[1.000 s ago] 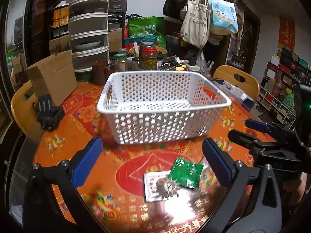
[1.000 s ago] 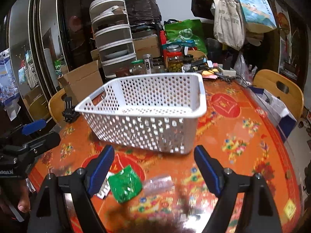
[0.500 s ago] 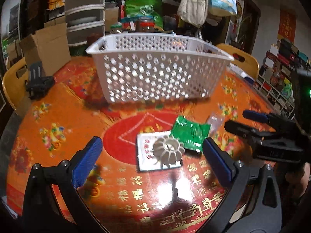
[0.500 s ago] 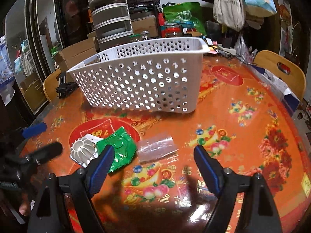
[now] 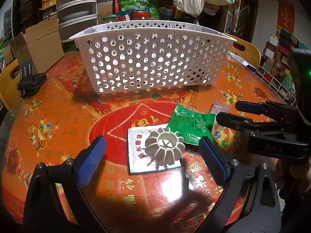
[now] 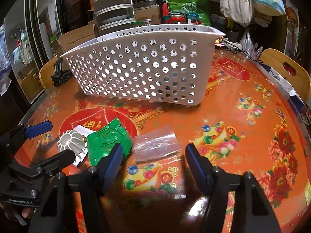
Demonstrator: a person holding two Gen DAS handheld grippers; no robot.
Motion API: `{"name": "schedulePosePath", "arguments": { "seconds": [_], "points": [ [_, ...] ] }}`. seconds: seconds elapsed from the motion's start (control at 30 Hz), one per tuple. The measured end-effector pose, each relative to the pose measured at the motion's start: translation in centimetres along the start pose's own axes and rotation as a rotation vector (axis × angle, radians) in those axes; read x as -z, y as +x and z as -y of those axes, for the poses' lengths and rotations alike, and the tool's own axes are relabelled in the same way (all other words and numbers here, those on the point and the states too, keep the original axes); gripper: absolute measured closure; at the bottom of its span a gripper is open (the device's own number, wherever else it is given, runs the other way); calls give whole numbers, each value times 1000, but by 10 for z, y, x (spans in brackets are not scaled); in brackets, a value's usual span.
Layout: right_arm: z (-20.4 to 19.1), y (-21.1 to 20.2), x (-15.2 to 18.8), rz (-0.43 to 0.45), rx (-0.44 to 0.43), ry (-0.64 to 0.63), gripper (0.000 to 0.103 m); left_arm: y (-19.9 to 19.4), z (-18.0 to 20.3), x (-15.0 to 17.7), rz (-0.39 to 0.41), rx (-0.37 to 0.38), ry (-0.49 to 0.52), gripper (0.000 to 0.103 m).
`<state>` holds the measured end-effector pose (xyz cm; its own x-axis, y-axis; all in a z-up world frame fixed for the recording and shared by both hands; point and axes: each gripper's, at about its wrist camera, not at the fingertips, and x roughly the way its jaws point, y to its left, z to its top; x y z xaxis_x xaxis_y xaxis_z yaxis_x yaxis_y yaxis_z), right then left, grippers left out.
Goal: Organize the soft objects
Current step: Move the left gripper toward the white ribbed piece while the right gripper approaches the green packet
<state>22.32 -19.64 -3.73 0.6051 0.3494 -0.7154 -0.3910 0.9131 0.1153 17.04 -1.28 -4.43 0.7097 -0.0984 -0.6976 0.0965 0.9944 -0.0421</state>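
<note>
**Two grippers close in on soft packets beside an empty-looking basket**

On a round table covered in an orange and red printed cloth (image 5: 58,116), a white perforated plastic basket (image 5: 151,58) stands at the far side, apparently the bin meant for the soft items still lying loose in front of it. Nearest the middle lie a flat white sachet with red characters (image 5: 136,145), a white ribbed plastic wheel (image 5: 165,145) resting on top of it, a crinkled green foil packet (image 5: 186,124) touching the sachet's right edge, and, further right, a clear crumpled plastic bag (image 6: 155,143) just beside the green packet.

The left gripper (image 5: 151,155) hovers low over the sachet and wheel, its blue-padded jaws spread wide and beginning to close, with the wheel between them but the pads not yet touching it. The right gripper (image 6: 153,161) is lined up on the clear bag, jaws about half open and narrowing; its left pad overlaps the green packet's edge in view, yet nothing looks gripped. Both tools are empty. Judging by the layout, the pick-up stage is only starting, and what the basket holds cannot be made out.
</note>
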Motion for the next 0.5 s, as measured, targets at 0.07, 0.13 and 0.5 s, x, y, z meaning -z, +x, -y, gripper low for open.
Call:
{"name": "schedulePosePath", "arguments": {
  "seconds": [0.07, 0.13, 0.5],
  "points": [
    [-1, 2, -1, -9, -4, -5, 38, 3, -1, 0, -5, 3, 0, 11],
    [0, 6, -2, -22, -11, -6, 38, 4, -2, 1, -7, 5, 0, 12],
    [2, 13, -2, -49, -10, 13, 47, 13, 0, 3, -13, 23, -4, 17]
  ]
}}
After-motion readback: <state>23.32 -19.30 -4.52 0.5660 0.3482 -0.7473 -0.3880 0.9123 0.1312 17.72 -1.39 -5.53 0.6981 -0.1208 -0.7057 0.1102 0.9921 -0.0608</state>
